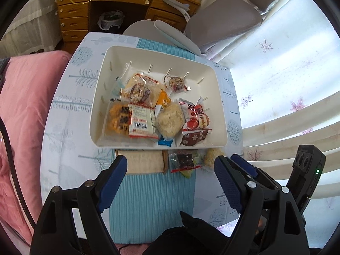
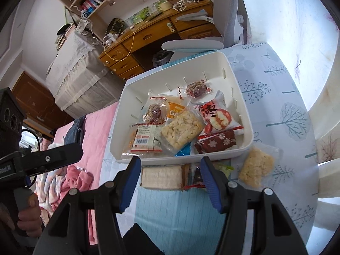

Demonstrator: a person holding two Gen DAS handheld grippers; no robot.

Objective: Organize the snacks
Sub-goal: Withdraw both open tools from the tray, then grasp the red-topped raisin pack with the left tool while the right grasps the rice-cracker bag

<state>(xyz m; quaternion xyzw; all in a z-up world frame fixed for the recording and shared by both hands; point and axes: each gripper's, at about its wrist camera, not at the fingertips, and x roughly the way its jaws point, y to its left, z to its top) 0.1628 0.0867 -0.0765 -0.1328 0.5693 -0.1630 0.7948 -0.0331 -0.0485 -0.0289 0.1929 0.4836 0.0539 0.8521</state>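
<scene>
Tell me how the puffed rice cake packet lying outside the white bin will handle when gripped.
The rice cake packet looks light and blocky, so probably stiff. Its clear wrapper may be slippery, and the crumbly cake could crack under a hard squeeze. It lies flat; rolling seems unlikely.

Your left gripper (image 1: 170,174) is black plastic, with ribbed blue pads (image 1: 112,182) lining its fingers and round silver screws at the joints. Your right gripper (image 2: 171,182) matches it: black arms, ribbed blue pads (image 2: 210,184), silver screws. In the right wrist view, your hand (image 2: 27,216) wraps a grey handle beneath a black camera block with three round lenses, a black cable looping behind.
</scene>
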